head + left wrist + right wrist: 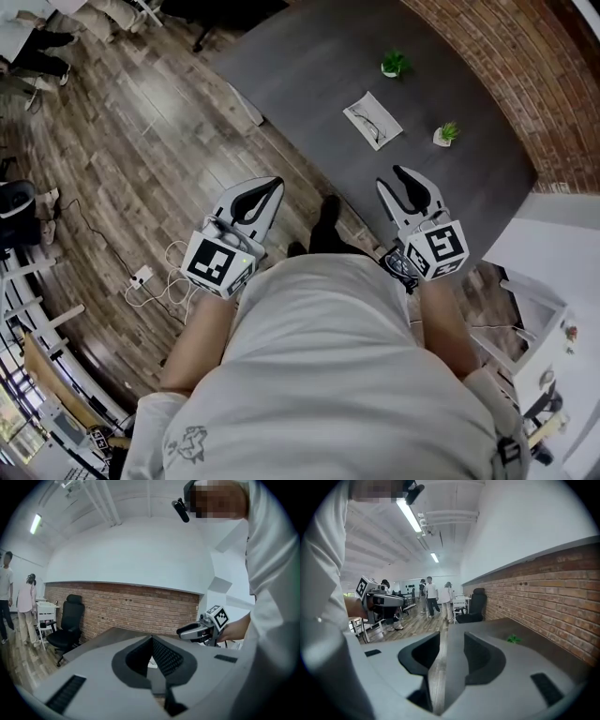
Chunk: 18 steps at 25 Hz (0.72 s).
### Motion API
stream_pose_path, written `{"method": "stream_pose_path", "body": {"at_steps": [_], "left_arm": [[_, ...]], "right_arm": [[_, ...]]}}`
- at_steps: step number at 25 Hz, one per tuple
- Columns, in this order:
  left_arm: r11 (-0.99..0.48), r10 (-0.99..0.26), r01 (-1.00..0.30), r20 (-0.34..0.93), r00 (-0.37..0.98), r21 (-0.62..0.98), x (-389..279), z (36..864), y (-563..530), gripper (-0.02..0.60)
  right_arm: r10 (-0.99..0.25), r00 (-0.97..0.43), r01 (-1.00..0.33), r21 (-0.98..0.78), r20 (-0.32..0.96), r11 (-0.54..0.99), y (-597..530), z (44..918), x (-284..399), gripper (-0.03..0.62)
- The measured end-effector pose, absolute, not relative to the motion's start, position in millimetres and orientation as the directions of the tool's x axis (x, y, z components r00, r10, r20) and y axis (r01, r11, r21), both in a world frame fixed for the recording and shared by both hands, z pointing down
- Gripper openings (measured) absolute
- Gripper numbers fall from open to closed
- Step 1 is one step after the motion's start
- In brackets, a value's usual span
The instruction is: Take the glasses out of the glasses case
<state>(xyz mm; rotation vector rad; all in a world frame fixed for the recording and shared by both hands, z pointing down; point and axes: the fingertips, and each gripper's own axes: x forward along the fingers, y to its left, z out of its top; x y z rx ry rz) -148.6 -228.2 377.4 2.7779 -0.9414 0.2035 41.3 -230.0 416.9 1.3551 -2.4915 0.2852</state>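
On the dark grey table (309, 66) lies a white glasses case (372, 120), flat, with dark-framed glasses (371, 124) resting on it. Both grippers hang in front of the person's body, short of the table's near edge and well apart from the case. My left gripper (277, 185) (151, 638) has its jaw tips touching and holds nothing. My right gripper (399, 172) (444, 637) shows a narrow gap between its jaws with only floor behind it. Each gripper view catches the other gripper off to the side: the right gripper (180, 631) and the left gripper (398, 601).
Two small potted plants (395, 64) (446, 134) stand on the table on either side of the case. A brick wall (525, 66) runs behind it. A black office chair (68, 620) stands by the table's far end. Cables (155, 281) lie on the wooden floor; people (431, 595) stand far off.
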Motion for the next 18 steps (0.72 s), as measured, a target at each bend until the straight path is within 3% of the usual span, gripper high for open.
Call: {"method": "stream_pose_path", "body": {"at_steps": [7, 18], "left_arm": [[-0.765, -0.574, -0.616, 0.236, 0.784, 0.186, -129.0, 399.1, -263.8, 0.011], [-0.754, -0.533, -0.615, 0.331, 0.779, 0.234, -100.8, 446.1, -310.6, 0.011]], "right_arm": [[-0.741, -0.539, -0.830, -0.102, 0.401, 0.549, -277.8, 442.1, 60.3, 0.161], [-0.653, -0.512, -0.799, -0.032, 0.558, 0.600, -337.0, 516.9, 85.0, 0.134]]}}
